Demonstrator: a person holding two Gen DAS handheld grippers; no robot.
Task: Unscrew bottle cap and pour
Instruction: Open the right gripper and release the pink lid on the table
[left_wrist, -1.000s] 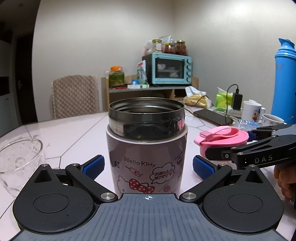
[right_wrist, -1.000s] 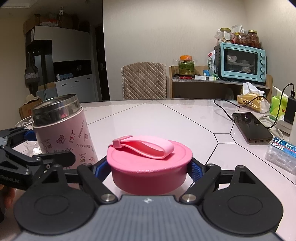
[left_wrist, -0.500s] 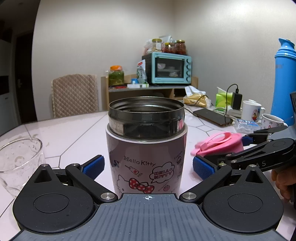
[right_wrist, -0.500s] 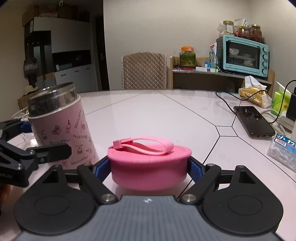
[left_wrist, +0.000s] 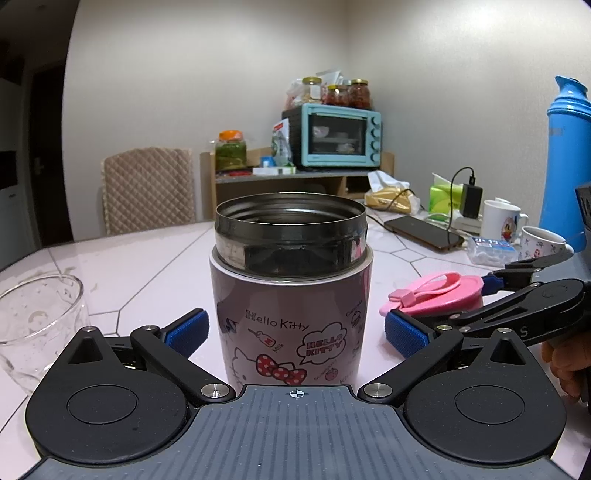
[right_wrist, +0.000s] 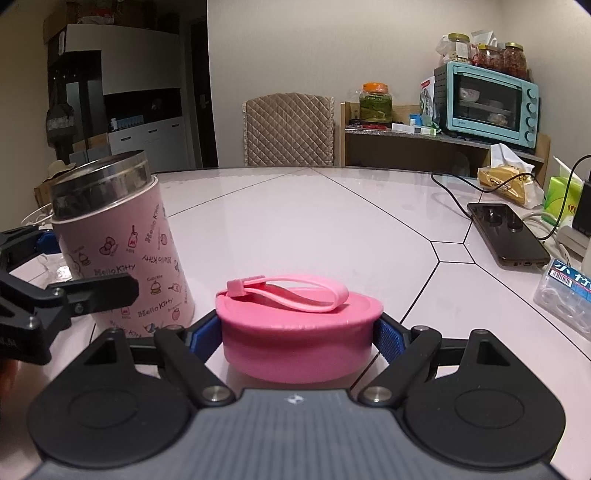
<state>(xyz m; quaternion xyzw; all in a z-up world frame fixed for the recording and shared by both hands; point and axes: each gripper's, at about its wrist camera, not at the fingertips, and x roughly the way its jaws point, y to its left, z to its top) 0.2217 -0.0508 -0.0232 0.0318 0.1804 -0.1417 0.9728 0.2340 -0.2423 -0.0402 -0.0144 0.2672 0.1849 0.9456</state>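
Left wrist view: one pink Hello Kitty bottle (left_wrist: 291, 295) stands upright on the pale table (left_wrist: 147, 266), its steel mouth uncovered. The left gripper (left_wrist: 295, 328) brackets the bottle with jaws released; both blue pads stand apart from its sides. One clear glass (left_wrist: 37, 325) stands at the left, near the table's edge. Two white mugs (left_wrist: 502, 221) and one tall blue flask (left_wrist: 565, 158) stand far right.

Right wrist view: one pink cap (right_wrist: 299, 332) with a loop strap is clenched between the jaws of the right gripper (right_wrist: 299, 338), both pads pressing its rim. One dark phone (right_wrist: 508, 236) lies on a charging cable at the right.

Compared with a second ago, the cap sits lower, now tilted and down at the table surface to the right of the bottle; the bottle and the left gripper are unchanged.

A broad bare stretch of table lies beyond the cap and bottle, reaching to the far edge by the one quilted chair (right_wrist: 288, 129).
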